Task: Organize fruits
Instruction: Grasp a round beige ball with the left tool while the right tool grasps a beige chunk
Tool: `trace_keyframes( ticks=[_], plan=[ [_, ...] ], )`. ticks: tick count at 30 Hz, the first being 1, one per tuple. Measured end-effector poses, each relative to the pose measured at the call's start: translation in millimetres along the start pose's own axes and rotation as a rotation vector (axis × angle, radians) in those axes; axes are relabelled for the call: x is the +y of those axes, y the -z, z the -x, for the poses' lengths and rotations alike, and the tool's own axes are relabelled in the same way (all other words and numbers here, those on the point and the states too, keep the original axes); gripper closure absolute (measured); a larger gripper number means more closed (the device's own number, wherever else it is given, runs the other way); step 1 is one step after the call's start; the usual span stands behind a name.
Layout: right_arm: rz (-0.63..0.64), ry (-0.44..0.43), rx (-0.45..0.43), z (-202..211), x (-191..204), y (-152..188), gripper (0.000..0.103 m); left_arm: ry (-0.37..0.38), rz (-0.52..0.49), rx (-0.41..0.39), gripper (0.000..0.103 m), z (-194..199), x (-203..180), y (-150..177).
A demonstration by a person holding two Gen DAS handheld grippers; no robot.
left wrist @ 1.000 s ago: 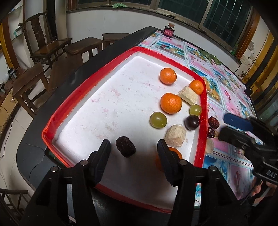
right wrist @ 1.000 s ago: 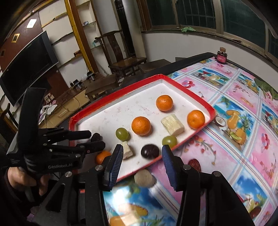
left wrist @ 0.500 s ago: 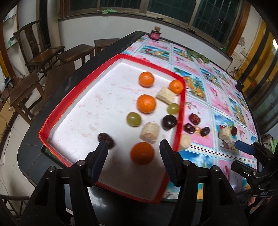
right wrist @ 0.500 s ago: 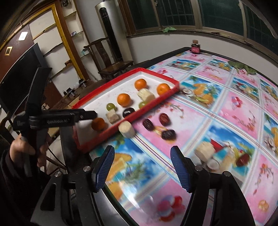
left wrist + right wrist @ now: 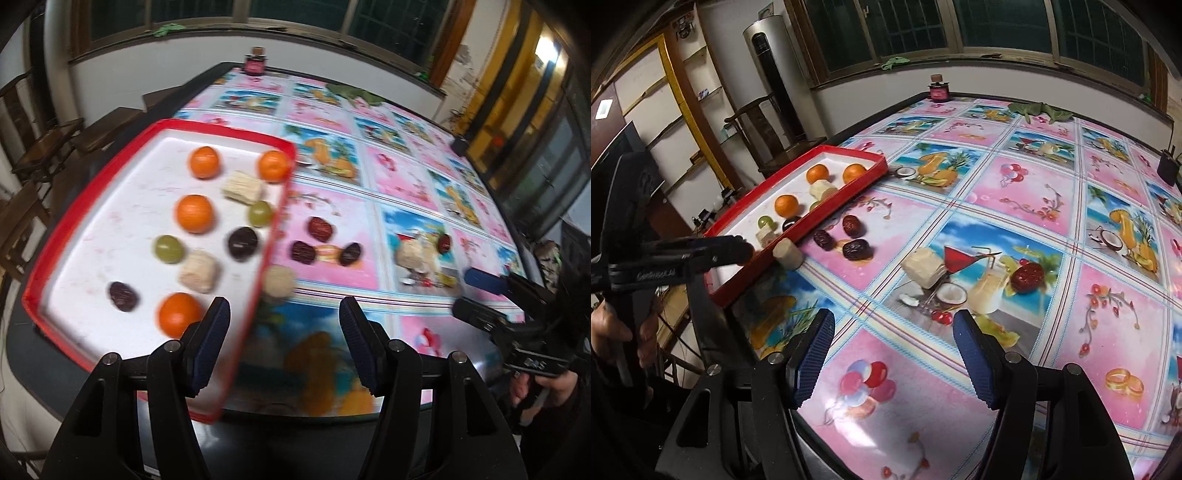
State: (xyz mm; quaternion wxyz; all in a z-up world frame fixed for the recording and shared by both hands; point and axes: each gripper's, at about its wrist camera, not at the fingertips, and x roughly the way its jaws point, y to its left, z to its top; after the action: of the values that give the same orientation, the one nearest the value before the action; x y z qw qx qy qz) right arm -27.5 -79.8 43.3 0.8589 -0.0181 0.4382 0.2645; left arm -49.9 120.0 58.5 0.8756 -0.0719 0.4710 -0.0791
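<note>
A red-rimmed white tray holds several oranges, two green grapes, pale cane chunks, a dark plum and a dark date. On the tablecloth beside it lie three dates, a pale chunk against the rim, and further right another pale chunk and a red date. My left gripper is open and empty above the tray's near right rim. My right gripper is open and empty above the cloth, near the table's front edge.
The table has a pink fruit-print cloth. A small dark red jar stands at the far edge, a green cloth near it. Wooden chairs stand left of the table. A black box sits far right.
Both grippers have pulled back and swung right. The left one has left the tray middle for its right rim. The right one now faces the loose fruit on the cloth.
</note>
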Motion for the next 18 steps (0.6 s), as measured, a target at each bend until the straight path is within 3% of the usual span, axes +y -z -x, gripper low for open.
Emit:
trace_keyframes(
  ticks=[7, 11, 16, 18],
  plan=[
    [0.014, -0.005, -0.01, -7, -1, -10, 0.035, 0.029, 0.03, 0.063, 0.047, -15, -18, 10],
    [0.013, -0.015, -0.009, -13, -1, -12, 0.035, -0.018, 0.082, 0.09, 0.048, -37, -10, 11],
    [0.006, -0.015, -0.001, -18, -4, -12, 0.035, -0.051, 0.084, 0.073, 0.054, -49, -9, 4],
    [0.009, -0.01, 0.002, -22, -5, -12, 0.035, -0.061, 0.09, 0.065, 0.06, -52, -6, -1]
  ],
)
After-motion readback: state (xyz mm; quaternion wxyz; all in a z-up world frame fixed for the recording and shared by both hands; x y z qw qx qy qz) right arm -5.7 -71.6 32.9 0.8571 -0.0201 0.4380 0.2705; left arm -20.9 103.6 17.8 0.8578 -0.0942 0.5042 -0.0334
